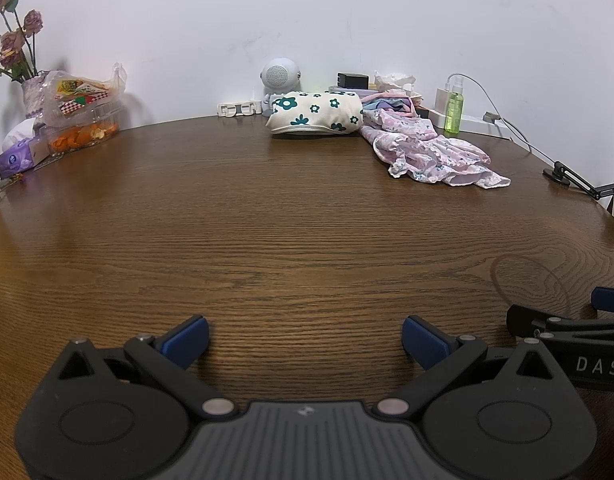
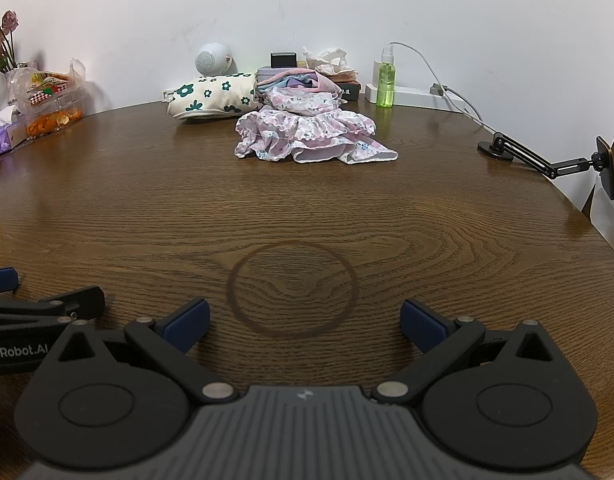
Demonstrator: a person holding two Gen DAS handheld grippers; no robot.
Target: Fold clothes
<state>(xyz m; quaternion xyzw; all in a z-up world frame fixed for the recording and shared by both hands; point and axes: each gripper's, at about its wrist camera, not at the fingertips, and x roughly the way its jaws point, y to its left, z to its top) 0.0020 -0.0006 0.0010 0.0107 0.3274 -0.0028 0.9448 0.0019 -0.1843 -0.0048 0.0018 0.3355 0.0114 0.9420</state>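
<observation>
Left wrist view: both tools gape wide, empty, over bare tabletop (image 1: 307, 220).
Crumpled pink floral garment (image 2: 307, 136) lies far off; left tool (image 1: 305, 340), right tool (image 2: 305, 324).

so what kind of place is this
Probably a home, at a lived-in wooden table against a wall: unfolded pink floral clothes piled at the back, a vase of dried roses beside snack packets, and a green spray bottle by a charger.

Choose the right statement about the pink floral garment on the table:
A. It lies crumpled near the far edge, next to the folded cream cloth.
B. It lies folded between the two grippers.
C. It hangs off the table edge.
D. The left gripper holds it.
A: the pink floral garment lies crumpled beside the folded cream cloth with green flowers, far from both open grippers, left and right.
</observation>
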